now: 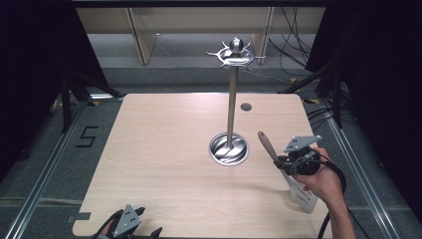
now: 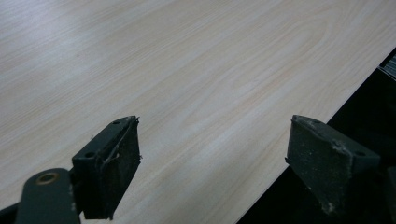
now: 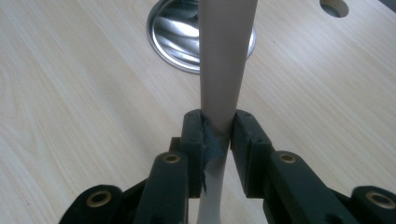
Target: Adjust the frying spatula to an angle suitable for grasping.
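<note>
Wooden table [image 1: 164,164]: a pale, rounded-corner top on a grey floor, with a small round hole [image 1: 246,106] near its far edge.

Utensil stand [image 1: 230,107]: a thin metal pole rises upright from a shallow round metal base dish [image 1: 228,149] set right of the table's centre; the dish holds nothing but the foot of the pole. A ring of outward hooks [image 1: 235,56] topped by a ball crowns the pole, and no utensil hangs from it.

Spatula [image 1: 287,172]: brown handle, white slotted blade, tilted with the handle pointing up toward the stand, just right of the dish.

Right gripper [image 3: 218,140]: held in a hand [image 1: 326,181], jaws clamped on the spatula where the handle meets the neck.

Left gripper [image 2: 212,163]: at the table's near left edge, jaws wide apart, holding nothing.
</note>
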Demonstrator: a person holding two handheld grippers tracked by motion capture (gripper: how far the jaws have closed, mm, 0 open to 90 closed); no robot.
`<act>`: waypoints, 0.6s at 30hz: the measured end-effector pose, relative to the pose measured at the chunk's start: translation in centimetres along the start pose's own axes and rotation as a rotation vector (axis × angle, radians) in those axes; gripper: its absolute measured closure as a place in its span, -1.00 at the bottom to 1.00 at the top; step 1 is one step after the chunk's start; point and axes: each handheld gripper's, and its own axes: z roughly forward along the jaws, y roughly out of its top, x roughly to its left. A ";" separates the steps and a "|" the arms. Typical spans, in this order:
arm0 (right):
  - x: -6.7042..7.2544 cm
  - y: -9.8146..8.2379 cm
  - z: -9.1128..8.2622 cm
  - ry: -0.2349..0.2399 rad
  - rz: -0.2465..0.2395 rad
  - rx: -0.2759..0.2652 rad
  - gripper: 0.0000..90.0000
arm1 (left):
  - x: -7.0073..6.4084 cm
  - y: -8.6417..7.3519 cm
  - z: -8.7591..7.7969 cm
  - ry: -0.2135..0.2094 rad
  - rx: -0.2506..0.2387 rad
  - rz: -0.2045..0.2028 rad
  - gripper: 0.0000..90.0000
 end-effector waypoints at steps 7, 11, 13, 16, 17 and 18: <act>-0.5 0.2 -1.6 0.024 0.018 -0.079 0.69 | -0.2 -0.1 0.0 0.014 0.005 -0.039 -0.63; -0.8 0.1 -2.0 0.034 0.032 -0.107 0.69 | -0.2 -0.1 -0.1 0.015 0.004 -0.051 -0.63; -0.9 0.2 -2.1 0.033 0.034 -0.136 0.69 | -0.1 0.0 0.0 0.012 0.001 -0.033 -0.63; -0.7 0.4 -2.5 0.049 0.043 -0.160 0.69 | -0.3 0.0 0.0 0.007 -0.003 -0.045 -0.63; -0.6 0.4 -2.6 0.055 0.059 -0.163 0.69 | -0.1 0.1 -0.1 0.009 -0.004 -0.011 -0.62; -0.6 0.5 -2.6 0.046 0.066 -0.184 0.69 | 0.0 0.1 -0.2 0.009 -0.003 -0.012 -0.62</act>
